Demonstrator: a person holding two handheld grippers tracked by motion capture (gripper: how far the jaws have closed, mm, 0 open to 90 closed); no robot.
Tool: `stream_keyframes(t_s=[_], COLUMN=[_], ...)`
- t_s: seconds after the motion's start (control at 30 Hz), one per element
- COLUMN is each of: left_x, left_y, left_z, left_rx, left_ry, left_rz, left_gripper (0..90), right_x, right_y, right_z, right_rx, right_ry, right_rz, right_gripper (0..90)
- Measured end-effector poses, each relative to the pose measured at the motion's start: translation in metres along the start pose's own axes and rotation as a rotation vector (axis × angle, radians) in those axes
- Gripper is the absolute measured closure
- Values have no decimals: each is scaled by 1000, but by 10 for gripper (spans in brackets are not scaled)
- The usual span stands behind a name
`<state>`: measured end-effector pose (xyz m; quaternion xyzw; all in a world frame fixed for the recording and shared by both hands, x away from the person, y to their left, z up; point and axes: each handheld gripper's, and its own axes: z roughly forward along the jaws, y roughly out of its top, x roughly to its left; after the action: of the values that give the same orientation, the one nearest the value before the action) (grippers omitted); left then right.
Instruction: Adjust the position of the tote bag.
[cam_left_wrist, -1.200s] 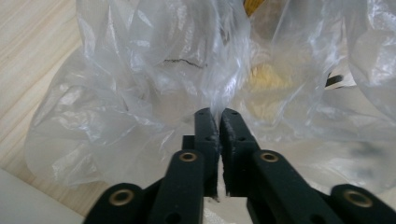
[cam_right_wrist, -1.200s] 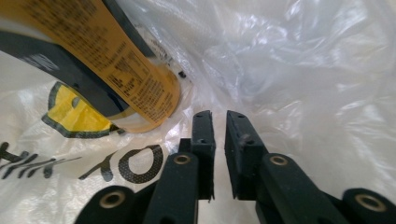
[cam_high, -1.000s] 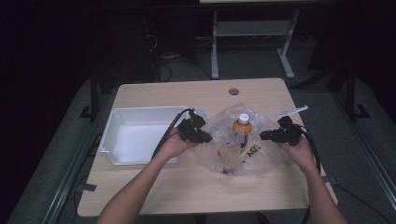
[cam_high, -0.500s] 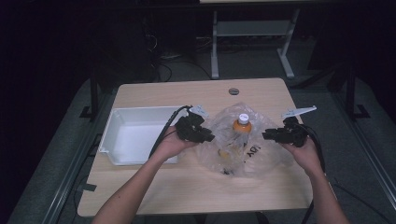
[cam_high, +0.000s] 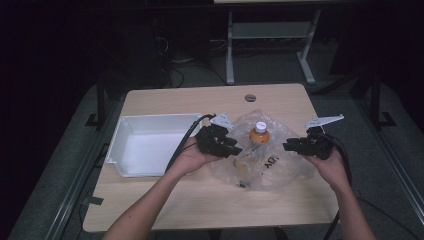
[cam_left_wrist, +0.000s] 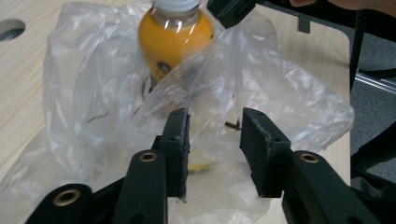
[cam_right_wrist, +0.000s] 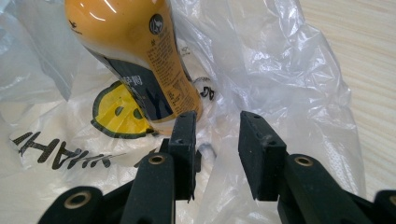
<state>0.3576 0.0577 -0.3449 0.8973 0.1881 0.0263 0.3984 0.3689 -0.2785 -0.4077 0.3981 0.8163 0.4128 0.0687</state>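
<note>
1. Moved apart and up since the earlier frame: left gripper (cam_high: 231, 148) and right gripper (cam_high: 291, 146), jaws just opening.
2. Now part-open, nothing pinched; bag (cam_left_wrist: 261, 88) film loose between the left jaws, seemingly just released.
3. Held either side of the bag, probably to spread its mouth.
4. Upright inside the bag at mid-table: bottle (cam_high: 258, 134) of orange drink.
5. Beside it, left: tray (cam_high: 150, 120), holding nothing.
</note>
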Motion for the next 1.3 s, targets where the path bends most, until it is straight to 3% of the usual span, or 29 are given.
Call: stream_keyframes(t_s=[0.2, 0.3, 0.37, 0.47, 0.67, 1.0, 1.3], left_x=[1, -2, -4, -6, -4, 2, 3], left_y=[2, 2, 2, 2, -2, -9, -10], left_z=[13, 21, 25, 32, 48, 70, 78], left_rx=[15, 9, 20, 29, 84, 80, 69], left_ry=[-1, -26, -16, -1, 38, 71, 82], left_rz=[3, -6, 9, -2, -5, -53, -37], left_gripper=[518, 469, 428, 425, 471, 612, 728], right_x=[1, 0, -1, -2, -3, -5, -5], right_y=[0, -1, -1, -1, -2, -2, -2], right_z=[-1, -2, -2, -2, -3, -2, -2], right_rx=[-7, -2, -4, -3, -8, 1, 1], right_ry=[0, 3, 2, 2, 2, 6, 9], right_rz=[-10, -3, -7, -8, -8, -6, -18], right_gripper=[652, 649, 649, 649, 649, 651, 654])
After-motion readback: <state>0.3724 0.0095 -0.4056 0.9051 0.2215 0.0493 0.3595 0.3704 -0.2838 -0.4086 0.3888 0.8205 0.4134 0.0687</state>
